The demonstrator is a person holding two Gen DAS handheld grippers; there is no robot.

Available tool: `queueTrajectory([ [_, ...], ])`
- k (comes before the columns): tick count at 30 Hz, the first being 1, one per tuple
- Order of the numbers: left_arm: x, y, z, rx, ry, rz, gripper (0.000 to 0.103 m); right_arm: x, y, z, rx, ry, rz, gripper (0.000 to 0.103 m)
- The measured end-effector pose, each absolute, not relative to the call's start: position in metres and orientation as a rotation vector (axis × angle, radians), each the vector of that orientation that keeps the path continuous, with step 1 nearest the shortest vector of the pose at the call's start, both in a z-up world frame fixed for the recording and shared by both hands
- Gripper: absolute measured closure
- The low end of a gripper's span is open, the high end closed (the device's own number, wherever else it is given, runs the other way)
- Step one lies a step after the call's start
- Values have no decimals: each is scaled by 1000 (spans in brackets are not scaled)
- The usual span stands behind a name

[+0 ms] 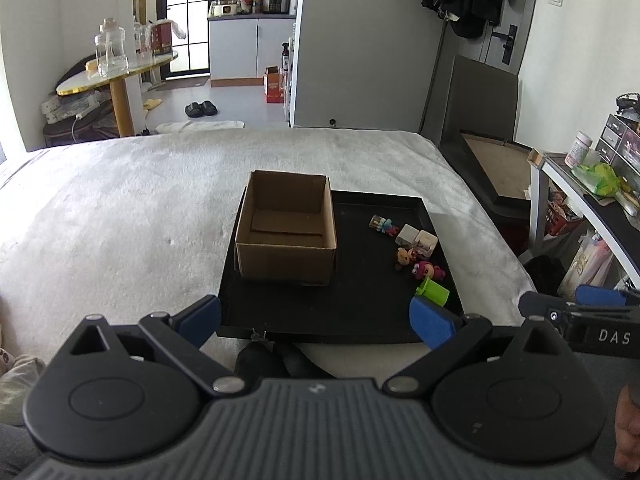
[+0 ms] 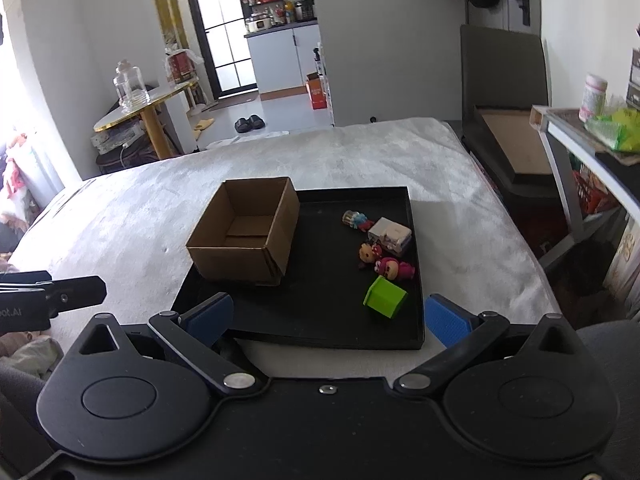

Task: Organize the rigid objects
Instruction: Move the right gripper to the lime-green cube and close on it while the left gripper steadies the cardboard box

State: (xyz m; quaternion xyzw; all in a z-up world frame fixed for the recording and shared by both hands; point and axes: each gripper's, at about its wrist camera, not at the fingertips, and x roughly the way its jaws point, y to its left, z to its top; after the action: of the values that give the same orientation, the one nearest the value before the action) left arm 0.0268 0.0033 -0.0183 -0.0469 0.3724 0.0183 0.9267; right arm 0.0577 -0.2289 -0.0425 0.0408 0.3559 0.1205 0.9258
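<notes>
Left wrist: left tool (image 1: 316, 316) wide, empty, cardboard box (image 1: 286, 228) on tray's (image 1: 360, 320) left; right wrist: right tool (image 2: 328, 316) wide, green block (image 2: 385, 297) nearest—judged best approached squarely, clear of tray rim.

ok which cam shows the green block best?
Right wrist: the green block lies fully visible on the black tray. In the left wrist view the left gripper's blue finger pad overlaps its near edge.

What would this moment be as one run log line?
left tool: open, holding nothing | right tool: open, holding nothing | cardboard box: empty, on black tray | toys: loose on tray, right of box
</notes>
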Motion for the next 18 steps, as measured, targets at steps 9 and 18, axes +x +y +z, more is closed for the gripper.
queueTrajectory([
  [9,53,18,-40,-111,810,47,3,71,-248,-59,175,703,224,0],
  [18,84,38,-57,-136,831,102,3,92,-256,-80,216,693,194,2],
])
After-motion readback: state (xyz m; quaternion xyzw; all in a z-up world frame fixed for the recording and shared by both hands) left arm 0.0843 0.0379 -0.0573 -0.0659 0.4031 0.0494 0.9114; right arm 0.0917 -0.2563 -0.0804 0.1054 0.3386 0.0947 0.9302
